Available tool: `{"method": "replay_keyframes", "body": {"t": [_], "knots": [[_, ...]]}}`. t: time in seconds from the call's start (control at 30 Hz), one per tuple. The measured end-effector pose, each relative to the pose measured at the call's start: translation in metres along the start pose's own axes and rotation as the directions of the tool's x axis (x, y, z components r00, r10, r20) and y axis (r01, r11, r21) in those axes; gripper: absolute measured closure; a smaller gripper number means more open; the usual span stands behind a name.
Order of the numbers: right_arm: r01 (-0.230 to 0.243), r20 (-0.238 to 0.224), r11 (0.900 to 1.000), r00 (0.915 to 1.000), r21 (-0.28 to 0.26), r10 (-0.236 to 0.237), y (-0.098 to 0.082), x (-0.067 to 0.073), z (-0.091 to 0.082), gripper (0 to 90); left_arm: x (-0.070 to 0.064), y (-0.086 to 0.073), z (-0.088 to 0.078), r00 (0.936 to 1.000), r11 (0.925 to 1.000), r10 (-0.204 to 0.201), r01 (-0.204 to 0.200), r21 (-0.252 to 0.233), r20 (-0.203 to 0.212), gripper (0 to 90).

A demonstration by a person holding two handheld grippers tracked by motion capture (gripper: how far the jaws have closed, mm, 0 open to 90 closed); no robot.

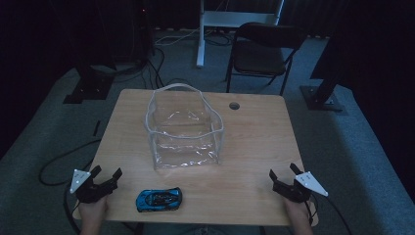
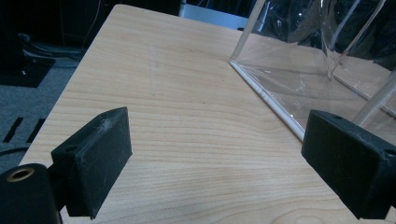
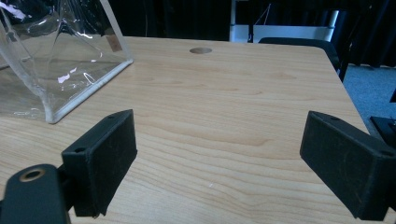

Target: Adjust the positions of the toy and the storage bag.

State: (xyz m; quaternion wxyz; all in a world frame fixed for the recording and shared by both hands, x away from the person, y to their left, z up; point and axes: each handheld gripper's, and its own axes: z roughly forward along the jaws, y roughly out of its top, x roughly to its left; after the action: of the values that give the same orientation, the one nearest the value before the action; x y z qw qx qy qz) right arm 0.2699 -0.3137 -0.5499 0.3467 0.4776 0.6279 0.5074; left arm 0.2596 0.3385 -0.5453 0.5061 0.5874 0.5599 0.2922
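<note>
High view: toy car (image 1: 159,199), blue, sits at near table (image 1: 254,147) edge, just right of left gripper (image 1: 104,177) and well left of right gripper (image 1: 285,177). Clear bag (image 1: 185,128) stands ahead, btwn the two.

Left gripper view: left gripper (image 2: 215,158) jaws wide apart, nothing btwn them, bare wood below. Bag corner ahead-right.

Right gripper view: right gripper (image 3: 219,158) jaws also wide, empty. Bag (image 3: 60,60) ahead-left.

Handling, est.: car prob. light, rigid, smooth shell, may roll on wheels. Grip across body sides, mid-length. Bag soft, flimsy; could collapse if bumped.
</note>
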Motion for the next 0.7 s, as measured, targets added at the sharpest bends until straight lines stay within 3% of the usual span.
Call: {"method": "replay_keyframes", "body": {"t": [0.53,0.67,0.7], "knots": [[-0.030,0.012,1.000,0.9995,-0.008,0.031,0.0000,-0.0017,-0.0002,10.0,0.0004,0.0000,-0.0003,1.0000,1.0000,0.002,-0.002,0.001,-0.001,9.0],[-0.029,-0.010,1.000,0.9996,-0.013,0.028,0.0011,0.0025,-0.0006,10.0,-0.0002,0.0000,-0.0002,1.0000,1.0000,0.003,-0.003,0.002,-0.003,9.0],[-0.044,-0.034,0.999,0.9985,-0.017,0.044,0.0031,0.0048,-0.0013,10.0,-0.0004,0.0001,-0.0001,1.0000,1.0000,0.005,-0.005,0.003,-0.005,9.0]]}}
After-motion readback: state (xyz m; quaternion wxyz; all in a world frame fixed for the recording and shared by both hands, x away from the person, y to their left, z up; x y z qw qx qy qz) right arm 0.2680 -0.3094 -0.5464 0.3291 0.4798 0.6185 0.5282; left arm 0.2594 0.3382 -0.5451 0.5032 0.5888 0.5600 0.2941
